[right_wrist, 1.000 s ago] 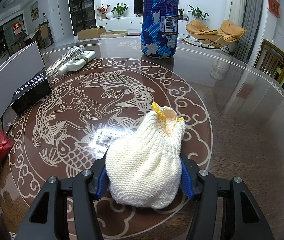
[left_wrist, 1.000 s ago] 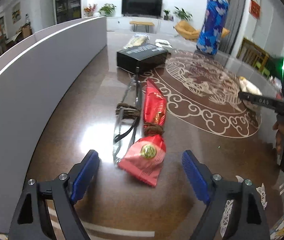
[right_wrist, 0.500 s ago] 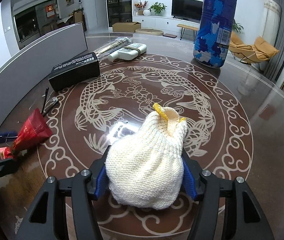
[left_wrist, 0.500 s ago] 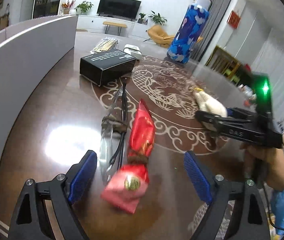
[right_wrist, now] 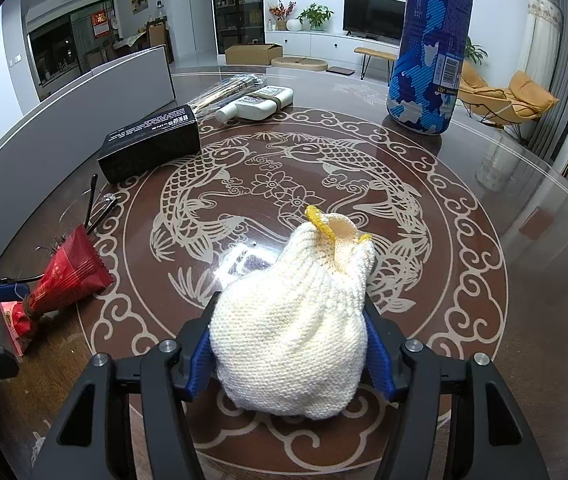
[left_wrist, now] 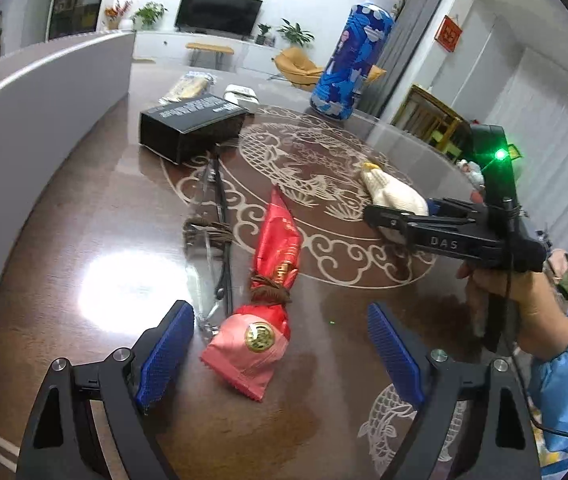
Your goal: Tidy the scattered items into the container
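Right wrist view. The right gripper (right_wrist: 290, 350) holds a cream knitted pouch (right_wrist: 296, 328) between its blue pads, yellow-edged opening facing away, over the fish-patterned table (right_wrist: 464, 280). At left lie a red packet (right_wrist: 64, 280) and, beyond it, a black box (right_wrist: 150, 142) beside the grey container wall (right_wrist: 84, 108). A white bottle (right_wrist: 256, 102) and a tall blue canister (right_wrist: 430, 44) stand farther back.

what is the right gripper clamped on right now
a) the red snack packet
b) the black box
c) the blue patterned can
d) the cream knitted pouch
d: in the right wrist view the right gripper has its blue fingers pressed against both sides of the cream knitted pouch, while the red snack packet, black box and blue patterned can sit apart on the table.
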The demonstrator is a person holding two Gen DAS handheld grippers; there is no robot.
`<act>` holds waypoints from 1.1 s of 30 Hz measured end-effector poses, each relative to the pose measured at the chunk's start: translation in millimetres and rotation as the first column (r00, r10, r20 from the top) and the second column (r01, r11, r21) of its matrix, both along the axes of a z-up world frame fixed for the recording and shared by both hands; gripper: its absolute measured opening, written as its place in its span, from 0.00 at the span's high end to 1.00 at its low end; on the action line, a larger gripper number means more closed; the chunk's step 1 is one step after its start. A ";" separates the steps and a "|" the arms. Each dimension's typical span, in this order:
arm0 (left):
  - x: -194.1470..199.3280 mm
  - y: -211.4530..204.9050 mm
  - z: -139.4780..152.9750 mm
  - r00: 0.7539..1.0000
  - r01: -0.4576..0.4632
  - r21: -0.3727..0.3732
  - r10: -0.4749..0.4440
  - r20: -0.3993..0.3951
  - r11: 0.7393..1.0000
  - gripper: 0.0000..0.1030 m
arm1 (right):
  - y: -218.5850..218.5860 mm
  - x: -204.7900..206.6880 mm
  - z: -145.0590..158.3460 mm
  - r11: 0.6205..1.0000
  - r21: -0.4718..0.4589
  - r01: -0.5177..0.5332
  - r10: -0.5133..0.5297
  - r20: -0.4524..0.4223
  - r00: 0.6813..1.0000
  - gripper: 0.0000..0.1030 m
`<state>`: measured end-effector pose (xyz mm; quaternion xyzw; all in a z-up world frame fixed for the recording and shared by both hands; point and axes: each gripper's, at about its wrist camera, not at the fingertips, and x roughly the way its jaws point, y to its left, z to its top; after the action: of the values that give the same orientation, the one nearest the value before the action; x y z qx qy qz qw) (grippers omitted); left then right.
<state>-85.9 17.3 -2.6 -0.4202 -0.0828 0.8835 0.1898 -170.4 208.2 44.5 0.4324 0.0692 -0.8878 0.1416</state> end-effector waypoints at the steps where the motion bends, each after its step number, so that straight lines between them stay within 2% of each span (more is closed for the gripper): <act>1: 0.3 -2.7 0.0 1.000 -0.024 -0.006 0.024 -0.003 1.000 0.14 | 0.2 -0.1 0.0 1.000 0.000 0.000 0.000 0.000 1.000 0.39; 6: -2.0 -24.8 -2.6 0.992 -0.128 0.023 0.128 0.019 0.991 0.14 | -1.1 0.1 -0.1 1.000 0.001 0.000 0.000 0.000 1.000 0.39; 10: 4.7 -29.7 5.7 0.984 -0.173 -0.033 0.172 -0.037 0.984 0.14 | 0.3 -0.2 0.0 1.000 0.001 0.000 0.000 0.000 1.000 0.39; 13: -0.7 -30.2 9.9 0.970 -0.237 -0.110 0.229 -0.080 0.965 0.14 | 0.1 -0.2 0.0 1.000 0.000 0.000 0.000 0.000 1.000 0.39; 16: -13.9 -32.6 3.7 0.961 -0.275 -0.171 0.271 -0.051 0.946 0.14 | 0.1 -0.3 0.0 1.000 0.001 0.000 0.000 0.000 1.000 0.39; 19: -24.7 -38.8 -3.6 0.956 -0.287 -0.165 0.292 0.006 0.944 0.15 | -0.2 -0.3 0.0 1.000 0.000 0.000 0.000 0.000 1.000 0.38; 24: -23.1 -36.9 -4.9 0.974 -0.226 -0.121 0.228 0.004 0.967 0.14 | -1.0 -0.3 -0.2 1.000 0.000 0.000 0.000 0.000 1.000 0.38; 30: -30.5 -15.6 -5.5 0.986 -0.161 -0.214 0.166 0.005 0.963 0.14 | -0.6 -0.4 -0.2 1.000 0.001 0.000 0.000 0.000 1.000 0.38; 33: -35.2 -5.4 -6.4 0.992 -0.122 -0.252 0.129 0.013 0.960 0.08 | 0.7 -1.9 0.1 1.000 -0.010 -0.012 0.012 0.002 1.000 0.37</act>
<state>-121.1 11.9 -9.0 -0.4475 0.0004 0.8909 0.0775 -172.3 208.9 44.6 0.4321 0.0671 -0.8869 0.1491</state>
